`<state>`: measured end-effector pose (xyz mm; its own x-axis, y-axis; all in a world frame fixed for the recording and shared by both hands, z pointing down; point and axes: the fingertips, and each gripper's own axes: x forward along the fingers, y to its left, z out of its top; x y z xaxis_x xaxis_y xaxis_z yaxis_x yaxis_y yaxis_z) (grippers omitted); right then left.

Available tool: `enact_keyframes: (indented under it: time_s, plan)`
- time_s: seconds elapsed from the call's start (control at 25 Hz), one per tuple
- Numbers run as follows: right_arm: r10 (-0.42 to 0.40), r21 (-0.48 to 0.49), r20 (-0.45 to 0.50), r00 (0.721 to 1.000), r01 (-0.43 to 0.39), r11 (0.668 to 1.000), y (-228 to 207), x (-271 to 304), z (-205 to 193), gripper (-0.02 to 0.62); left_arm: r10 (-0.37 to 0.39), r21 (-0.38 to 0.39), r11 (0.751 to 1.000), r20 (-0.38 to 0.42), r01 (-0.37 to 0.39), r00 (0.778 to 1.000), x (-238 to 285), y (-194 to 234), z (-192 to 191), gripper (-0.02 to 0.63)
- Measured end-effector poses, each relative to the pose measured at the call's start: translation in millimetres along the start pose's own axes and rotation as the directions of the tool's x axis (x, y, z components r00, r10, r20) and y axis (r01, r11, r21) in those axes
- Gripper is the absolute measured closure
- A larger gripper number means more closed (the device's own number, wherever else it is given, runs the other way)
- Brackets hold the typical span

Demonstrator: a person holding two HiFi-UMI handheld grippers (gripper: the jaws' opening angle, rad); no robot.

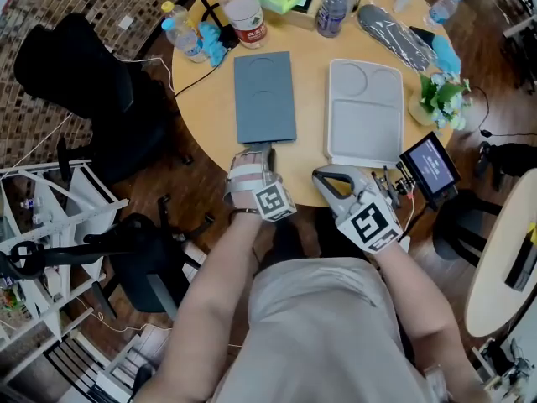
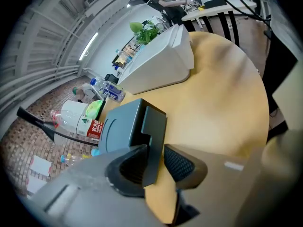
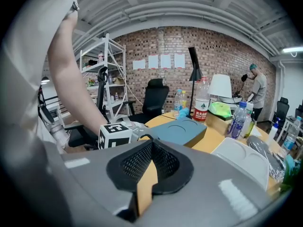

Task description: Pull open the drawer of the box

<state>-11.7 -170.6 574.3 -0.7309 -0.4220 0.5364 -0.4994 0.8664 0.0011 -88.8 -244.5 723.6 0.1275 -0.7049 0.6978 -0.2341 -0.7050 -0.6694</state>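
The grey box lies on the desk, its drawer handle between the left gripper's parted jaws, unpinched, while the right gripper nearby has its jaws closed, empty.

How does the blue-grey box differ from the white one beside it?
The blue-grey box is darker and narrower than the white box. Its front tab sits between the left gripper's open jaws; nothing grips the white box. Both lie flat on the round table.
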Motion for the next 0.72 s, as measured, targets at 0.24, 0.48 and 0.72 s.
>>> enact_keyframes:
  time_s: [0.24, 0.48, 0.72]
  plan:
    - [-0.003, 0.009, -0.005, 1.0, 0.003, 1.0, -1.0, -0.5, -5.6, 0.591, -0.01, 0.002, 1.0, -0.02, 0.01, 1.0, 6.4, -3.3, 0.7, 0.476]
    - [-0.003, 0.018, -0.001, 1.0, 0.003, 1.0, -0.7, -0.9, -3.8, 0.591, -0.113, 0.022, 0.993, -0.111, 0.116, 0.987, 8.9, -7.9, -10.6, 0.454]
    - [0.007, 0.016, 0.016, 1.0, -0.007, 1.0, 1.0, -1.6, 0.6, 0.591, -0.123, 0.063, 0.989, -0.111, 0.13, 0.986, 3.6, -7.9, -13.5, 0.518]
